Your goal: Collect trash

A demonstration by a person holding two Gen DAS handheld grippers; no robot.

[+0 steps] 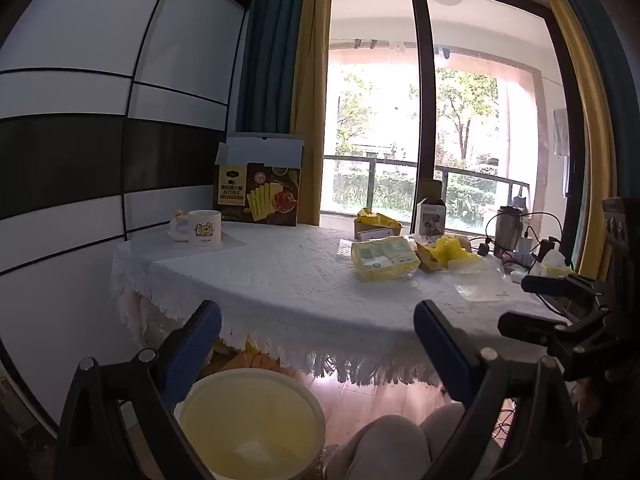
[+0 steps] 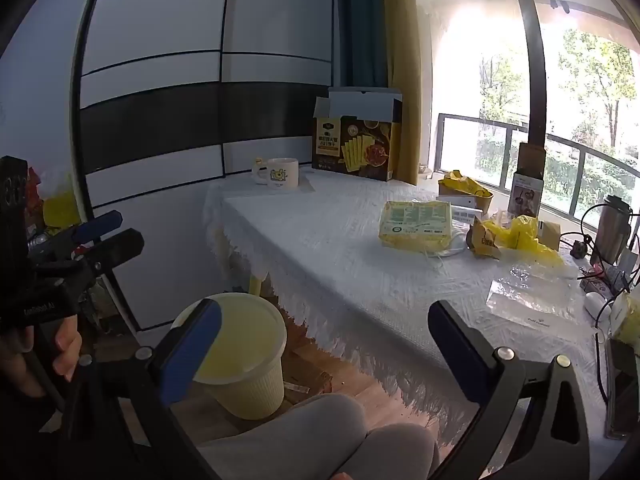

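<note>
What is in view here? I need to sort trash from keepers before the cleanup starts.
bin: one, pale yellow, on floor beside table
table: one, white fringed cloth
cracker box: one, dark, open, far end
mug: one, white, beside box
yellow packet: one, mid-table
yellow wrappers: crumpled, right of packet
clear bag: one, near right edge
flask: one, metal, far right
left gripper: fingers open, empty
right gripper: fingers open, empty
knees: grey trousers, below
</note>
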